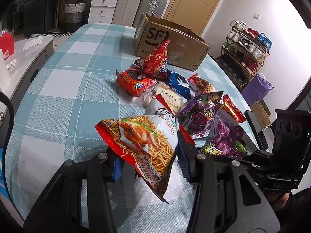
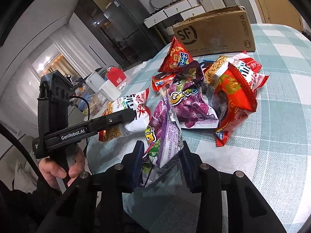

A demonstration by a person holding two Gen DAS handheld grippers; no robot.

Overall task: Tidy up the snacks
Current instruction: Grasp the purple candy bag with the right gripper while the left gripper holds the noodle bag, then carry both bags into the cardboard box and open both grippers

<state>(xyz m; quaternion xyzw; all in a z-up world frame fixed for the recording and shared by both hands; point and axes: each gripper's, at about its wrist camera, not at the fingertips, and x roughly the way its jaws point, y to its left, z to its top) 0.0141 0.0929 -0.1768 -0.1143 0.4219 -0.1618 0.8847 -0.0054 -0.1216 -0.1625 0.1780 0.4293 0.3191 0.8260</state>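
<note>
On the table (image 1: 64,81), under a teal-and-white checked cloth, a heap of snack bags sits before an open cardboard box (image 1: 175,40) printed "SF EXPRESS". Left claw (image 1: 149,161), marked "GenRobot.AI", pinches a noodle-snack bag (image 1: 143,141); right claw (image 2: 161,161) is clamped on a purple snack bag (image 2: 167,136). Suitcases and drawers behind.

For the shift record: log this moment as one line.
left gripper: shut on noodle snack bag | right gripper: shut on purple snack bag | cardboard box: behind pile
</note>
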